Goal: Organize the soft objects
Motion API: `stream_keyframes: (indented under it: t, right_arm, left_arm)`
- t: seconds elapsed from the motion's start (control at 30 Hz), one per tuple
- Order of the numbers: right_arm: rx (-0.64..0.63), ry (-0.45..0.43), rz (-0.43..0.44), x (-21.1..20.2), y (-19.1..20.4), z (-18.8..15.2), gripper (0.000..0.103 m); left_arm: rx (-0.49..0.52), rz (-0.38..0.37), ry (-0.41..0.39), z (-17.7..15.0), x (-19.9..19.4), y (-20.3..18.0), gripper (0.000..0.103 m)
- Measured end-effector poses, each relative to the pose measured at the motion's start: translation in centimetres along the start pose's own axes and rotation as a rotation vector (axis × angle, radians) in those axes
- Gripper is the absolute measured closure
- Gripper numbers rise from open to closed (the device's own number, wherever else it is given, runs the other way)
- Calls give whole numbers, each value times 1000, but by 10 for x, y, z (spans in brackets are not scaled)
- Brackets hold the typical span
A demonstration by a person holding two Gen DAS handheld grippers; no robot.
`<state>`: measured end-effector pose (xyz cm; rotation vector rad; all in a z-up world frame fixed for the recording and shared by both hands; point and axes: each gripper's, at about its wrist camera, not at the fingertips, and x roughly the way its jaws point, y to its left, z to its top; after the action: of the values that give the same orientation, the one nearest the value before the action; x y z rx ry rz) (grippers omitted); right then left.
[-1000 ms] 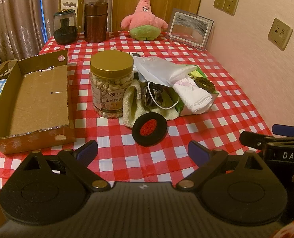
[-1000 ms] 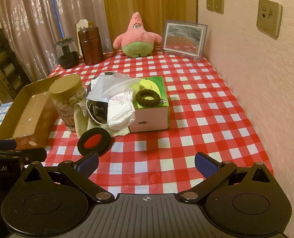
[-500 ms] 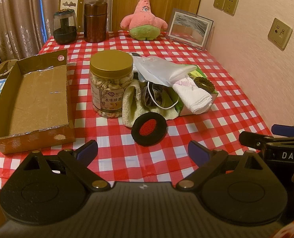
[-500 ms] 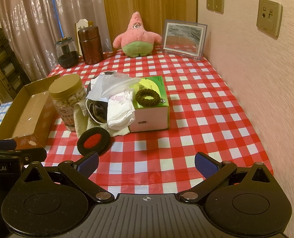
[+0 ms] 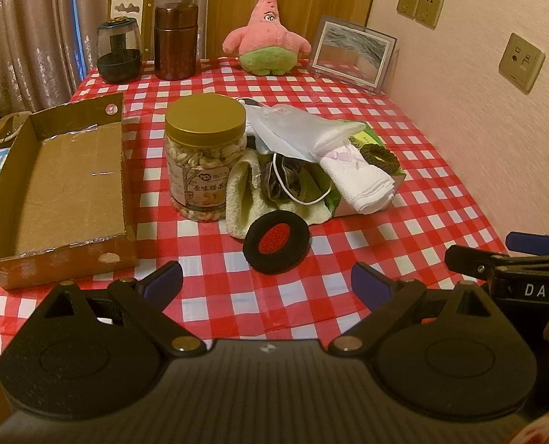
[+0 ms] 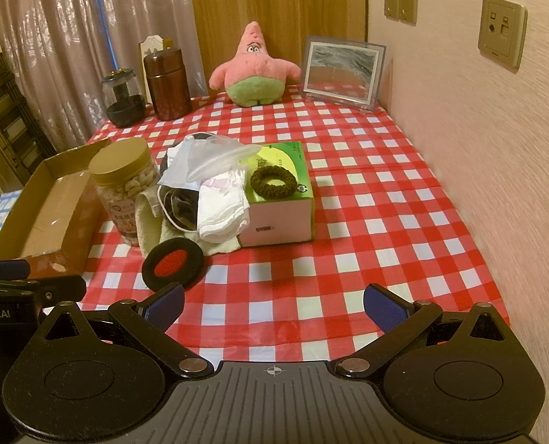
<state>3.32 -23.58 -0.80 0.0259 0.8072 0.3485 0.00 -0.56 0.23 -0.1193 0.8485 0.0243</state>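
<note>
A heap of soft things lies mid-table: a black pad with a red centre (image 5: 276, 242) (image 6: 173, 262), a cream towel (image 5: 239, 194), a folded white cloth (image 5: 356, 175) (image 6: 221, 209), a face mask with a plastic bag (image 5: 296, 131) (image 6: 204, 157), and a dark hair tie (image 5: 380, 155) (image 6: 273, 182) on a green tissue box (image 6: 282, 203). An empty cardboard tray (image 5: 63, 181) (image 6: 41, 211) sits at the left. My left gripper (image 5: 266, 284) and right gripper (image 6: 273, 305) both stand open at the near table edge, holding nothing.
A jar of nuts (image 5: 205, 155) stands between tray and heap. At the back are a pink star plush (image 5: 267, 39), a brown canister (image 5: 175, 40), a dark glass jar (image 5: 119, 51) and a framed picture (image 5: 352, 53). A wall runs along the right.
</note>
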Motion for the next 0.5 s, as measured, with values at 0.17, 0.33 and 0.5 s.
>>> stream_keyframes:
  t: [0.17, 0.33, 0.5]
  right_arm:
    - [-1, 0, -1, 0, 0, 0, 0]
    - [1, -2, -1, 0, -1, 0, 0]
    - [5, -7, -1, 1, -6, 2, 0]
  left_arm:
    - [-1, 0, 1, 1, 0, -1, 6]
    - [0, -1, 0, 0, 0, -2, 6]
    - [-1, -4, -1, 4, 3, -6, 6]
